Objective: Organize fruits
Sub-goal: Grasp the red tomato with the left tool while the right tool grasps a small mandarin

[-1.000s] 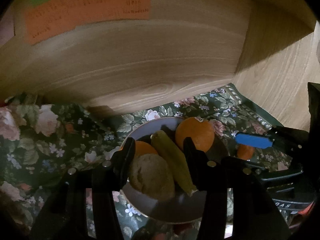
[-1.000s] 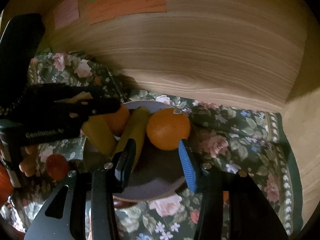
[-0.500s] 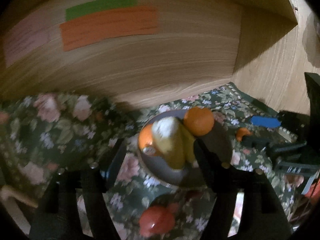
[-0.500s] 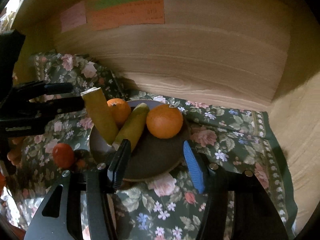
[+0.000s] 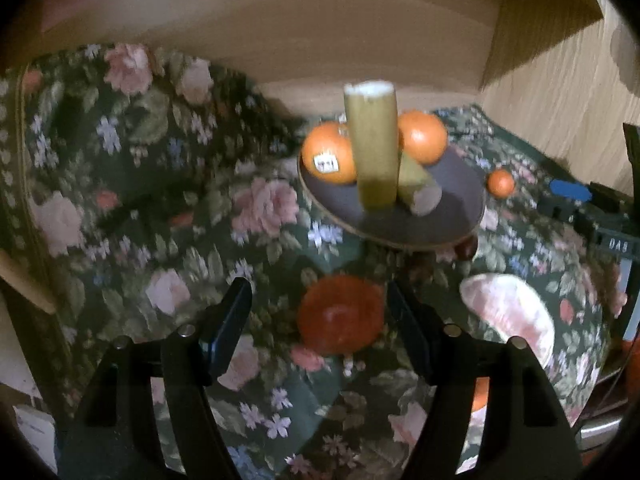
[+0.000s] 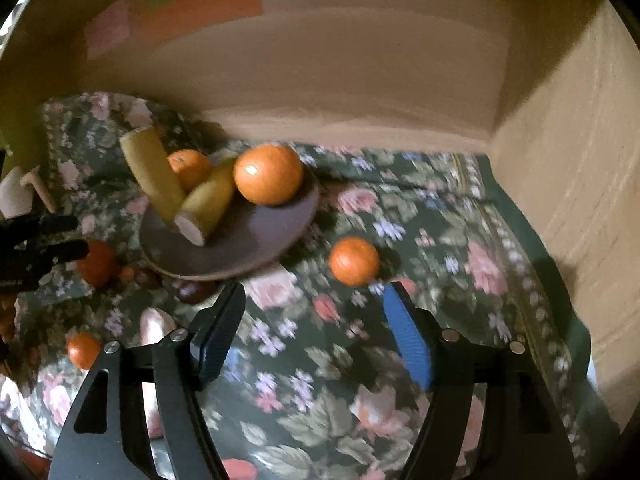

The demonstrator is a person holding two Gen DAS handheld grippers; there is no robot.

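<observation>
Both your grippers, left (image 5: 318, 312) and right (image 6: 314, 320), hang over the floral cloth (image 6: 460, 240) with jaws open and empty. The plate (image 6: 260, 236) holds two oranges (image 6: 268, 179) and two yellow-green pieces. A small orange (image 6: 354, 261) lies on the cloth just ahead of your right jaws; a tomato (image 5: 340, 318) sits between your left ones.

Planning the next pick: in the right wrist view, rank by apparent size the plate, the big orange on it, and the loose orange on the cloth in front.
1. plate
2. big orange
3. loose orange: smaller-looking despite sitting nearer the camera, so probably truly smaller.
</observation>
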